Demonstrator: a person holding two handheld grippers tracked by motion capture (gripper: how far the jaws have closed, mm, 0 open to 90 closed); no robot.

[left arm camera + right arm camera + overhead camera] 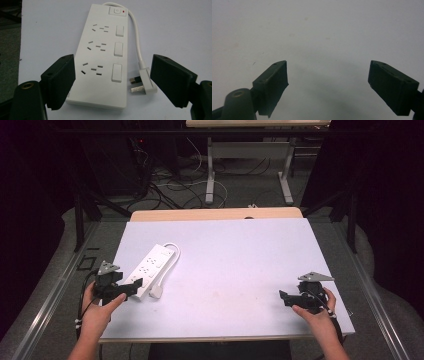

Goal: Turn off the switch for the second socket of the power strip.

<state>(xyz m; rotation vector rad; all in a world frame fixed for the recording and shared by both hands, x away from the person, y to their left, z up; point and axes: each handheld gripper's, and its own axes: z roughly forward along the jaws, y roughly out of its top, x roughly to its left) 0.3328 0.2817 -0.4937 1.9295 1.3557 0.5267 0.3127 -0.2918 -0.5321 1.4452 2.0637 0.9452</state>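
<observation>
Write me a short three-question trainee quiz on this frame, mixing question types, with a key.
1. True or false: the left gripper is open, its jaws either side of the near end of the white plastic three-socket power strip.
2. Where does the strip's white plug lie? A) in a socket B) on the table beside the strip C) in the right gripper
3. What lies between the right gripper's jaws?

Key: 1 true; 2 B; 3 bare pale tabletop.

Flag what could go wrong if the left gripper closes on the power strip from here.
1. The left gripper is open, and the plug lies loose inside its span beside the power strip; closing may pinch or shove it.
2. The cord loops alongside the strip, so lifting could drag it and swing the plug.
</observation>
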